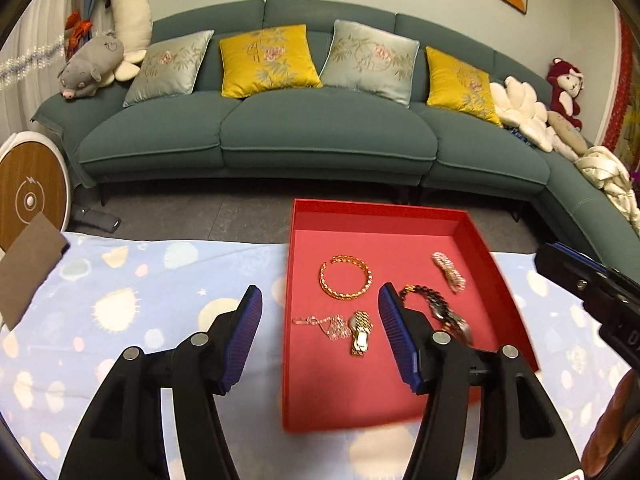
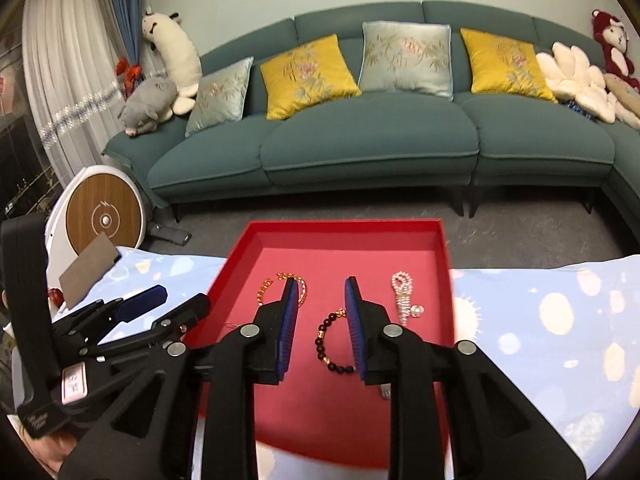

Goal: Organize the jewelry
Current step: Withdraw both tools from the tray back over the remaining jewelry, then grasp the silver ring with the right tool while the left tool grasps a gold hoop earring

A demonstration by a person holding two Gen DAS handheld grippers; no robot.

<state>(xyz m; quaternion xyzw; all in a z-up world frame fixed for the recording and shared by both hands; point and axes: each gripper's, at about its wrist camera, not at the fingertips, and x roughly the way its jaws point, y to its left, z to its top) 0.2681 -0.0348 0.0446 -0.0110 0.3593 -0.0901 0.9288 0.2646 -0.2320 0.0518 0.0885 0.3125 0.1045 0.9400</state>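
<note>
A red tray [image 1: 380, 216] sits on the light blue patterned cloth and holds jewelry. In the left wrist view it shows a gold bangle [image 1: 345, 277], a pink beaded piece [image 1: 448, 271], a dark bead bracelet [image 1: 430, 300], a thin pink chain [image 1: 326, 324] and a gold watch [image 1: 361, 332]. My left gripper [image 1: 320, 308] is open over the tray's left edge, empty. My right gripper [image 2: 322, 298] is open above the tray [image 2: 340, 226], with the dark bead bracelet [image 2: 330, 340] lying between its fingers. The pink beaded piece [image 2: 404, 298] lies to its right, the gold bangle [image 2: 280, 284] to its left.
A brown card [image 1: 28, 264] lies at the cloth's far left. A teal sofa [image 1: 320, 128] with cushions and plush toys stands behind, across grey floor. A round wood-faced device [image 2: 104, 216] stands at the left. The left gripper also shows in the right wrist view [image 2: 132, 312].
</note>
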